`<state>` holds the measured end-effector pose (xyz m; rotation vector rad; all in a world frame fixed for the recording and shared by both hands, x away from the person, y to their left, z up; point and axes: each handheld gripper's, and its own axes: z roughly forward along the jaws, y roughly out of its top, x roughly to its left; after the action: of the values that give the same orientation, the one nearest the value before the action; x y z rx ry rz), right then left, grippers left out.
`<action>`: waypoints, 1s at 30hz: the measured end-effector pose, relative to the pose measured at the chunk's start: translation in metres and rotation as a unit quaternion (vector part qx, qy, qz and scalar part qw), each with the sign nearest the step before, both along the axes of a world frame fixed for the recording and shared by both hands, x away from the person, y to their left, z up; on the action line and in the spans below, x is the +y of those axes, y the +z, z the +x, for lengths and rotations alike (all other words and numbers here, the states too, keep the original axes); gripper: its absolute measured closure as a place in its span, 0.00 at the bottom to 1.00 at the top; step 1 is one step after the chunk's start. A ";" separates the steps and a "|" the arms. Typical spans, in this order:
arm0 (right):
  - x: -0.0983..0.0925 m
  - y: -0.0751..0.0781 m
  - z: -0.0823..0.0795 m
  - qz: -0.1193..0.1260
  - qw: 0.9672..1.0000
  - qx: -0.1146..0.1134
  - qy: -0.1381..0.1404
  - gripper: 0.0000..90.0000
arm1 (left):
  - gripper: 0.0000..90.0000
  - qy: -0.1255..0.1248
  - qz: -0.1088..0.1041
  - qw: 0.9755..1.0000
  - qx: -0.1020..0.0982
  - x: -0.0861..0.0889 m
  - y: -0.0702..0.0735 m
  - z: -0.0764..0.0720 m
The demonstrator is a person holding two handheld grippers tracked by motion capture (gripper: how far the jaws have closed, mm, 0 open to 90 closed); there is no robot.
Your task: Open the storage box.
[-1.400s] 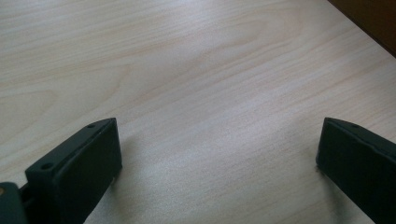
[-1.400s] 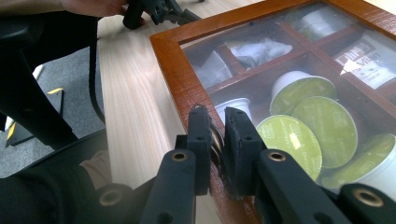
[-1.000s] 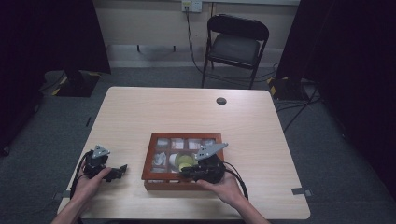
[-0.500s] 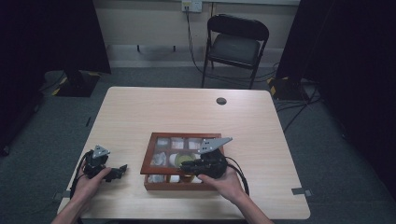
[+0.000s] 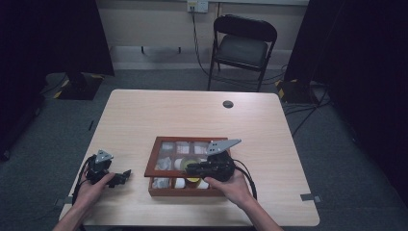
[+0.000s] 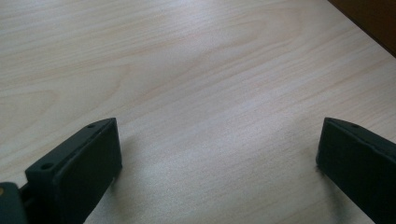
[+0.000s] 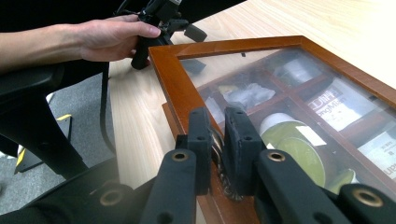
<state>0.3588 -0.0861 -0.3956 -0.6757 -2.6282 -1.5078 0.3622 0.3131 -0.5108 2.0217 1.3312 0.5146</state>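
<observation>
A reddish wooden box (image 5: 153,159) with a glass lid (image 7: 173,79) sits on the front middle of the table. Its compartments hold white packets and a round green tin (image 7: 299,154). My right gripper (image 7: 217,140) is shut on a small metal knob (image 7: 218,148) at the lid's near edge. That edge looks slightly raised off the box. In the high view the right gripper (image 5: 190,168) lies over the box's front half. My left gripper (image 5: 124,174) rests on the table left of the box, jaws open on bare wood (image 6: 217,158).
A black round grommet (image 5: 228,104) sits in the table's far middle. A folding chair (image 5: 243,45) stands beyond the far edge. The person's left hand (image 7: 112,39) and its cable lie near the box's left corner.
The right gripper has shifted slightly up and to the right in the high view, still on the knob. The left gripper has not moved.
</observation>
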 end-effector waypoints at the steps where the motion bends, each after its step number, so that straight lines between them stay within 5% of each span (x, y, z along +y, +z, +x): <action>1: 0.000 0.001 0.000 0.001 1.000 0.001 -0.001 0.90 | 0.00 0.000 0.001 1.000 -0.001 0.000 0.000 0.000; 30: -0.002 0.016 0.010 0.020 1.000 0.002 -0.010 0.90 | 0.00 0.000 0.000 1.000 0.000 0.000 0.000 0.000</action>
<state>0.3686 -0.0883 -0.3794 -0.7030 -2.5881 -1.5583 0.3622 0.3131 -0.5108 2.0214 1.3314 0.5145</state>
